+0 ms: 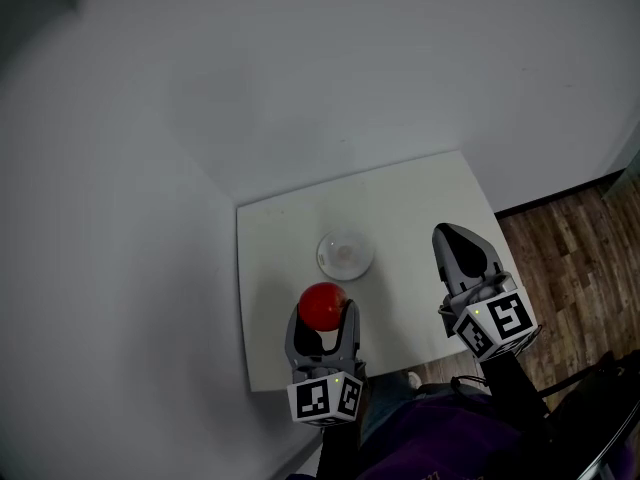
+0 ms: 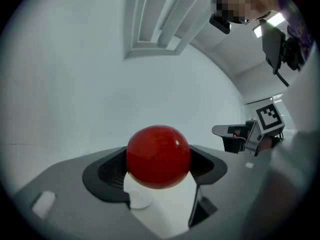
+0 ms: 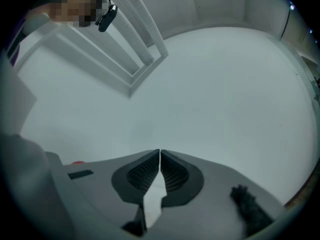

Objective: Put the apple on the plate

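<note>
Apple (image 2: pixel 158 156) clamped in L gripper (image 1: pixel 323 316), near plate (image 1: pixel 324 259) seen in head view only; R gripper (image 3: pixel 159 156) jaws together, empty.

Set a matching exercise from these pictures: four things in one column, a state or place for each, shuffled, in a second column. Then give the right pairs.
Column one
1. apple
2. plate
3. left gripper
4. right gripper

Column two
A. jaws together, nothing between them
B. red, gripped between two jaws
C. lies empty on the table
D. closed on a round fruit

Pairs: 1-B, 2-C, 3-D, 4-A
</note>
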